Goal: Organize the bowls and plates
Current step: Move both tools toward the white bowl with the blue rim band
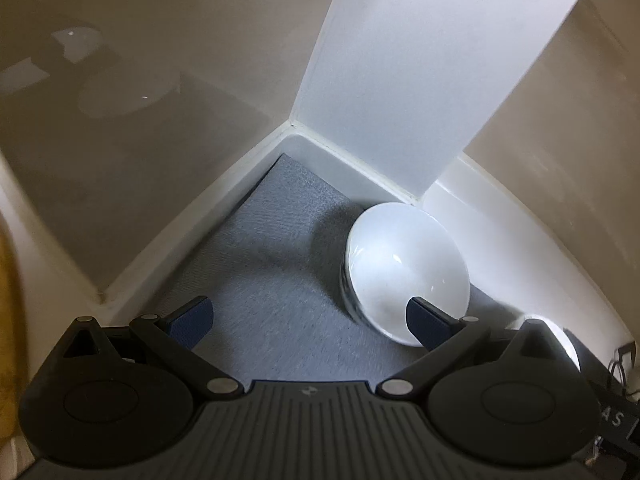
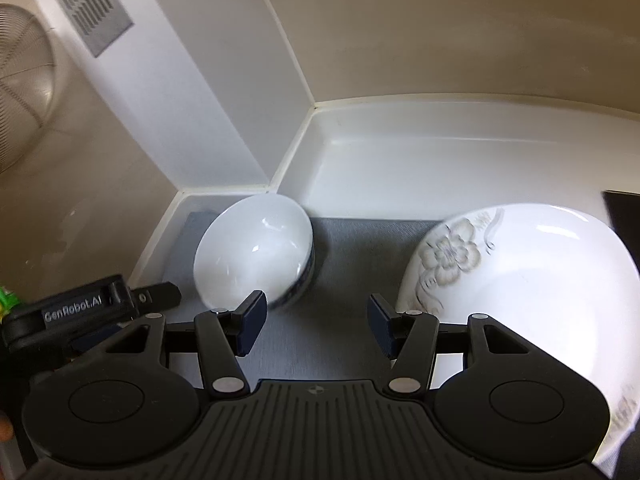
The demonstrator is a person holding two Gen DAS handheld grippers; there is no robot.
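1. Here, the left gripper (image 1: 308, 320), a black two-finger claw with dark blue pads, stands wide apart over a grey woven mat (image 1: 256, 288) and has nothing between its fingers.
2. In the left wrist view, a small white glossy ceramic bowl (image 1: 404, 272) with a dark blue pattern on its outer wall sits on the mat at about 1 o'clock from that claw; the right-hand pad overlaps the bowl's near rim in the picture, but whether it touches cannot be told.
3. The bowl stands upright, close to the foot of a white square column (image 1: 420, 80) that rises at 12 o'clock.
4. The mat lies in a corner bounded by a white raised ledge (image 1: 224, 184), with beige glossy wall panels (image 1: 160, 40) above.
5. The right gripper (image 2: 316, 324), of the same black build, is about half spread, and only bare mat shows between its pads.
6. In the right wrist view, the same small bowl (image 2: 256, 248) lies at 11 o'clock from the claw, just beyond the left pad.
7. A large white shallow ceramic plate (image 2: 528, 288) with a grey flower painted on its rim lies at 2 o'clock, its edge just beside the right finger; contact cannot be told.
8. Bowl and plate are apart, with grey mat (image 2: 352, 248) between them.
9. At 9 o'clock in that view, the black body of the left gripper (image 2: 80, 304) shows, lettered "GenRobot.AI".
10. A metal mesh dome (image 2: 20, 92) shows at the far 10 o'clock edge, beside two grey vent grilles (image 2: 88, 4) on the column.
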